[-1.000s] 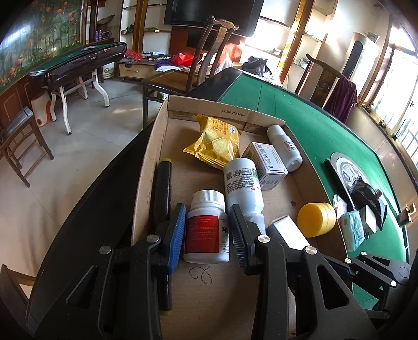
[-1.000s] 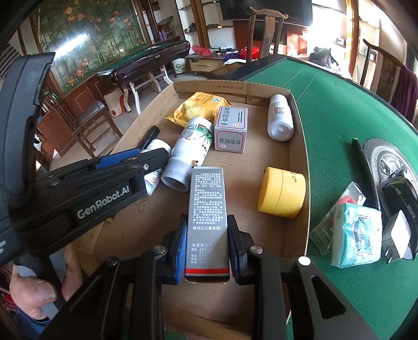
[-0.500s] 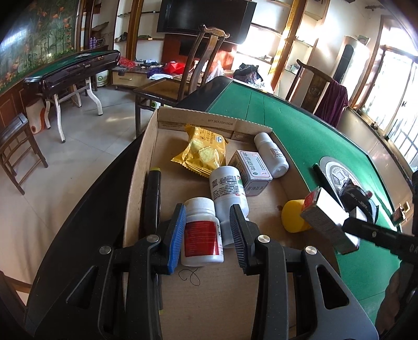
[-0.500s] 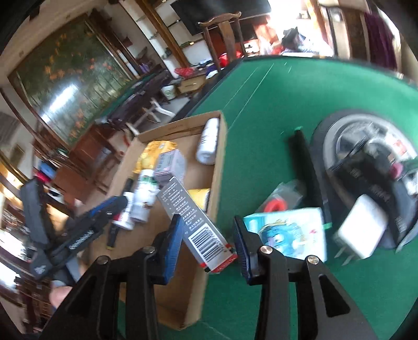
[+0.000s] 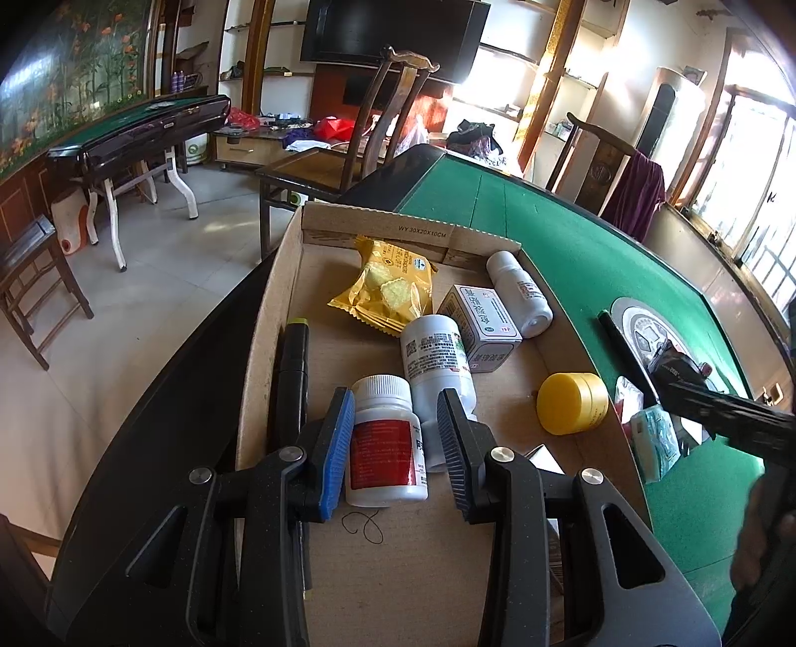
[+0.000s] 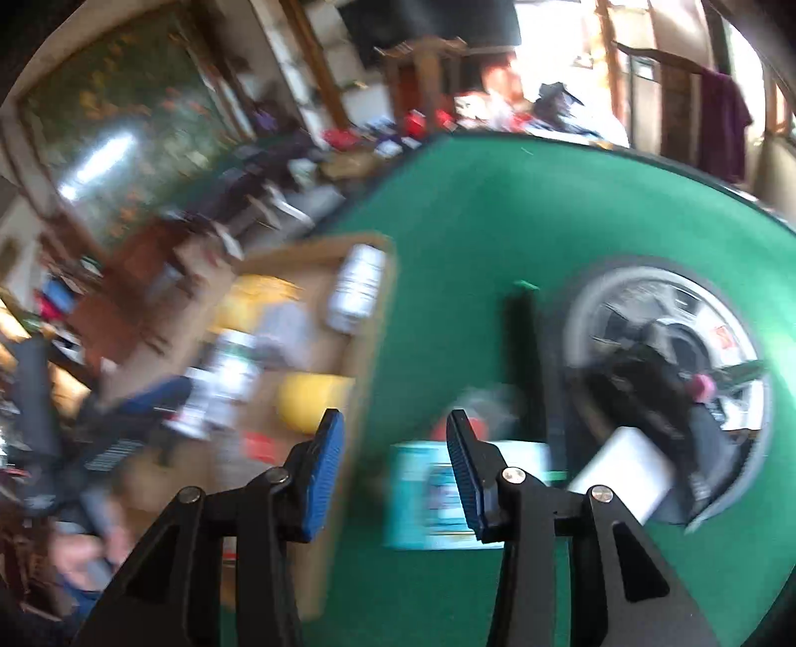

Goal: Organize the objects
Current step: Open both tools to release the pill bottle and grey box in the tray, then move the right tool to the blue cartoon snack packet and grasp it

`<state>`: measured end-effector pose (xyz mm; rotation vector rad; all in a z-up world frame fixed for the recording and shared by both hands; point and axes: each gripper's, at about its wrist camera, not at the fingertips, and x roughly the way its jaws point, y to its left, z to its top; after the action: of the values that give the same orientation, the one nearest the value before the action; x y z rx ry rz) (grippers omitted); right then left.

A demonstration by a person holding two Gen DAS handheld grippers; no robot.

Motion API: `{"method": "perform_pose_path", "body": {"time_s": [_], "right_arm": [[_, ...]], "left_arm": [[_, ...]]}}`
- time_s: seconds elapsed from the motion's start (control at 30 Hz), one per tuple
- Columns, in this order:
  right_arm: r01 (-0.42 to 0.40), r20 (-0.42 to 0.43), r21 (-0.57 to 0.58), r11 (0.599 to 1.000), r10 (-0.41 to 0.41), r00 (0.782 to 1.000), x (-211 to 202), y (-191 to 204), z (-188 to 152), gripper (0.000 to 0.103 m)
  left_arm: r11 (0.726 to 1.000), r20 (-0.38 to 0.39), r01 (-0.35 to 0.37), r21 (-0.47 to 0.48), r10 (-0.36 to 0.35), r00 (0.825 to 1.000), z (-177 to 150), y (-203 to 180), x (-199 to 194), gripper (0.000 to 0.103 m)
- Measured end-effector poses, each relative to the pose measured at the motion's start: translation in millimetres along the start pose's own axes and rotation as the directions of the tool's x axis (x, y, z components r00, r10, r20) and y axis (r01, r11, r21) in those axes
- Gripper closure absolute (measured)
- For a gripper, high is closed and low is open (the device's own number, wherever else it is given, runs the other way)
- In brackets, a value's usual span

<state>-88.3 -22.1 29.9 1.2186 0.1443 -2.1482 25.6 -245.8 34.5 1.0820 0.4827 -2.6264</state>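
A home living room: wall television (image 5: pixel 393 35), wooden chairs (image 5: pixel 378 114), shelves and green-felt game tables (image 5: pixel 547 219).

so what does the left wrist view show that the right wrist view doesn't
Only the left wrist view: a red-label bottle between the left gripper jaws, and a black marker along the box wall.
Only the right wrist view: the empty right gripper and a white charger.
Both: the cardboard box, yellow jar and green table.
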Motion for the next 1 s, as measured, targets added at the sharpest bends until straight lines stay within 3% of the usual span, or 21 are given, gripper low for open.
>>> {"method": "perform_pose_path", "body": {"time_s": [0.13, 0.2, 0.27, 0.33, 0.43, 0.5, 0.57, 0.6, 0.67, 0.77, 0.87, 1.0], "right_arm": [[0.027, -0.051, 0.012, 1.000, -0.026, 0.998, 19.7, -12.3, -5.8, 0.060], [-0.065, -0.119, 0.022, 0.998, 0.067, 0.991, 18.8, -12.0, -11.8, 0.060], [-0.097, -0.189, 0.037, 0.995, 0.102, 0.977, 11.2, -15.2, -22.8, 0.060], [-0.153, -0.207, 0.037, 0.988, 0.157, 0.966, -8.4, -14.7, -39.4, 0.060], [-0.100, -0.134, -0.018, 0.995, 0.097, 0.986, -45.1, -16.1, -60.2, 0.060], [-0.092, -0.069, -0.045, 0.995, 0.089, 0.994, -66.7, -18.1, -70.6, 0.053], [-0.067, 0.014, -0.120, 0.991, 0.069, 0.998, -81.9, -14.7, -78.0, 0.032], [-0.059, 0.036, -0.162, 0.985, 0.066, 0.997, -85.2, -11.9, -79.5, 0.027], [-0.079, 0.034, -0.173, 0.982, 0.086, 0.996, -81.3, -10.5, -71.8, 0.027], [-0.203, -0.039, -0.151, 0.968, 0.199, 0.979, -56.5, -11.2, -47.1, 0.027], [-0.233, -0.091, -0.127, 0.964, 0.223, 0.971, -29.0, -7.9, -43.2, 0.027], [-0.201, -0.165, -0.157, 0.967, 0.175, 0.971, -3.6, -5.2, -50.9, 0.027]], "left_arm": [[1.000, 0.001, 0.000, 0.000, 0.000, 1.000, -0.4, -0.1, 0.2, 0.069], [1.000, -0.001, 0.001, 0.000, -0.001, 1.000, -0.2, -0.6, 0.2, 0.069], [1.000, 0.000, 0.004, 0.002, -0.004, 1.000, -0.1, -1.6, 0.1, 0.069], [1.000, 0.000, 0.004, 0.005, -0.004, 1.000, -0.1, -2.9, -0.5, 0.069], [1.000, -0.001, 0.008, 0.018, -0.008, 1.000, -0.8, -6.7, -1.0, 0.069], [0.999, -0.001, 0.012, 0.030, -0.012, 1.000, -0.9, -9.8, -1.1, 0.069], [0.999, 0.000, 0.021, 0.036, -0.021, 1.000, -1.4, -11.4, -2.1, 0.069], [0.999, 0.001, 0.026, 0.037, -0.026, 1.000, -1.4, -11.8, -2.3, 0.069], [0.999, 0.000, 0.029, 0.037, -0.029, 1.000, -1.6, -12.2, -2.1, 0.069], [0.999, 0.001, 0.027, 0.037, -0.027, 1.000, -1.5, -11.8, -1.8, 0.069], [0.999, 0.005, 0.030, 0.036, -0.030, 1.000, -1.5, -12.1, -1.5, 0.069], [0.998, 0.009, 0.036, 0.043, -0.037, 0.999, -2.0, -13.9, -1.3, 0.069]]}}
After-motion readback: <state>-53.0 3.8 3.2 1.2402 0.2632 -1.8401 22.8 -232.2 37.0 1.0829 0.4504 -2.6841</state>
